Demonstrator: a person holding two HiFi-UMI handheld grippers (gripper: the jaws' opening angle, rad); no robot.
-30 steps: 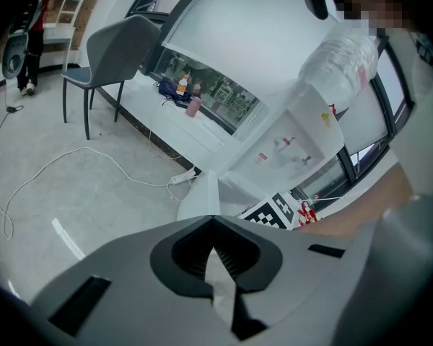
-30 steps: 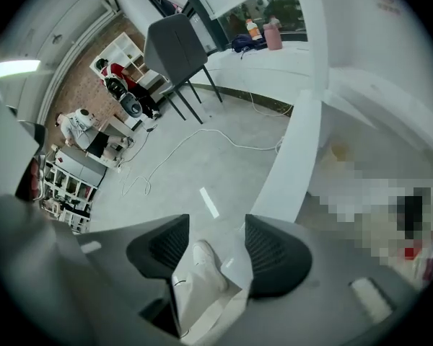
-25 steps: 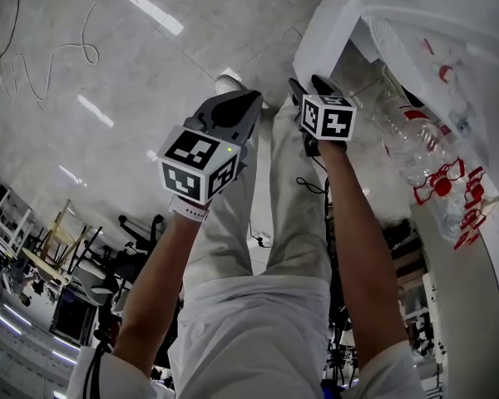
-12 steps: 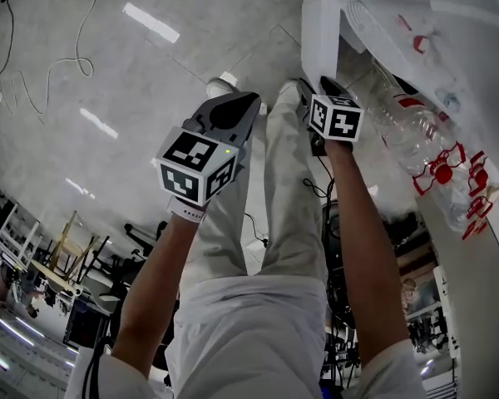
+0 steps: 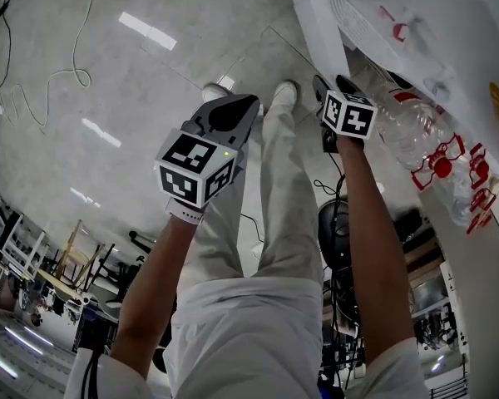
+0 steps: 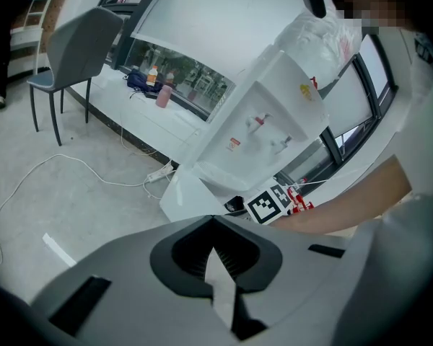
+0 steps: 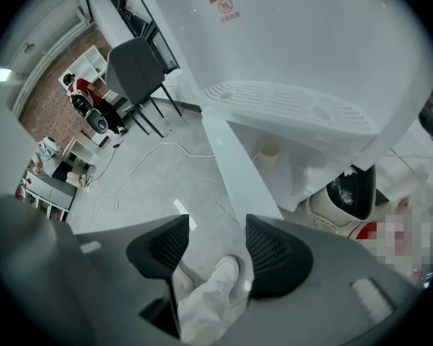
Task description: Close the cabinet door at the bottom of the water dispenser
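Right gripper view: the right gripper has wide, empty jaws; the open door stands near at 12 o'clock, below the dispenser. The left gripper has jaws together, empty

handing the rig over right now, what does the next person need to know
Left tongs: shut, empty, off to the side, away from the dispenser.
Right tongs: open, empty, pointing down next to the cabinet door; contact not clear.
Water dispenser: the door at its bottom stands wide open.
Done: nothing on the door yet.
Left: swing the door shut, probably by pushing on it with the right tongs.
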